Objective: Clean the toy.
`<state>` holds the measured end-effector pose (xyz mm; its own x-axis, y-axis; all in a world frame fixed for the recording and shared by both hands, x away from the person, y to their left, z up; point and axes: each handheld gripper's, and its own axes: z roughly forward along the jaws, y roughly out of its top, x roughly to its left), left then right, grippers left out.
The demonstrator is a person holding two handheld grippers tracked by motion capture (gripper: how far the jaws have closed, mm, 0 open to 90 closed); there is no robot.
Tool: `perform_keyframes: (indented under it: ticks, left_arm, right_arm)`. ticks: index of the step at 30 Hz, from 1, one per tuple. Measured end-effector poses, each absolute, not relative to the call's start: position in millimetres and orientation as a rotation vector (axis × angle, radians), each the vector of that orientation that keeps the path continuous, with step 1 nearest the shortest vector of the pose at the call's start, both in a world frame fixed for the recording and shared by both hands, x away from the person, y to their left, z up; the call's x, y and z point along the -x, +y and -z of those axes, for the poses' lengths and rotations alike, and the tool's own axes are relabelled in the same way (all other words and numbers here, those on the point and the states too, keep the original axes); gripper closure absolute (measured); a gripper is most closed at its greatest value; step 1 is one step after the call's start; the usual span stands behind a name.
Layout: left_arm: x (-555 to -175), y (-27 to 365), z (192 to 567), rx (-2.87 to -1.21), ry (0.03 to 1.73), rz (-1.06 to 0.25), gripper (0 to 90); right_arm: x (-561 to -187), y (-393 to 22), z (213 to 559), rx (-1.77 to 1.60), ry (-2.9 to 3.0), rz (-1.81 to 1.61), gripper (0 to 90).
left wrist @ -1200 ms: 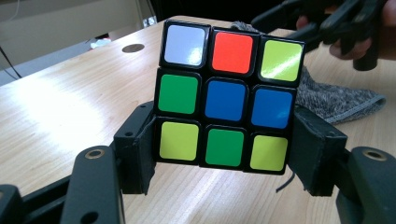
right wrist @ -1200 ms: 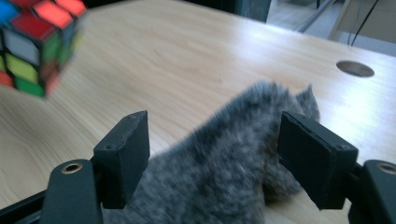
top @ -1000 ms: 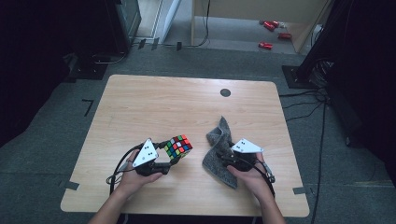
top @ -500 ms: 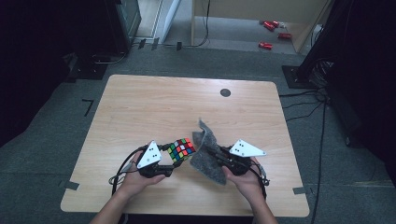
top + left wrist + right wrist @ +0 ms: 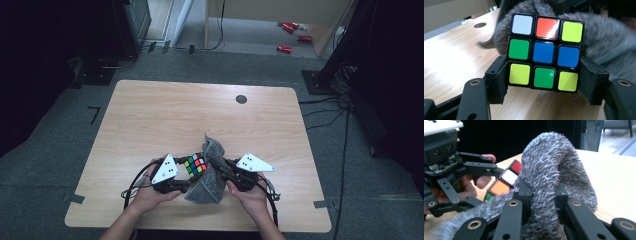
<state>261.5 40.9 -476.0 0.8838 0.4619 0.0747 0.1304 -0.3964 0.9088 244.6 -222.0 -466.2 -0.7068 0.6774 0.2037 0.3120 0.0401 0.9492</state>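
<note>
Reaching in from the near edge of the pale wood-grain worktop (image 5: 150,115), the person's two forearms angle toward each other, so the tools meet just in front of the body. The left hand-held gripper (image 5: 544,75) points toward the right one and is clenched on a glossy plastic colour-tiled puzzle cube (image 5: 545,51), its black pads pressing the two sides of the bottom row of tiles; the cube sits upright between them, raised off the worktop near its front edge. The face toward this camera shows square stickers in white, red, yellow, green and blue, set in a black grid. The right hand-held gripper (image 5: 541,192) aims back at the cube and is pinched tight on a fuzzy grey cloth (image 5: 554,167), a thick fold of which bulges up between and over the jaws. The cloth's pile is short, shaggy and flecked with white. In the high view the cloth (image 5: 207,177) drapes against the cube's (image 5: 195,165) right side, touching it, with a peak standing above and a loose flap hanging toward the worktop.
</note>
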Motion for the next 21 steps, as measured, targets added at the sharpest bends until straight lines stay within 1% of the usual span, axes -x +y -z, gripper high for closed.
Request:
perform_keyframes:
  ticks: [6,11,17,21]
  left_arm:
    - [-258,39,474,-1.947,0.415,-0.377,35.0]
    - [-260,43,473,-1.945,0.431,-0.382,35.0]
    - [-256,42,470,-1.906,0.421,-0.380,35.1]
    - [-258,44,471,-1.911,0.437,-0.380,35.0]
  right_arm:
    - [-236,-211,454,-0.938,2.006,-1.742,75.5]
    - [-242,-218,462,-1.008,1.994,-1.730,75.5]
    - [-235,-212,451,-0.955,1.984,-1.757,75.0]
    - [-240,-216,456,-1.003,1.970,-1.752,75.0]
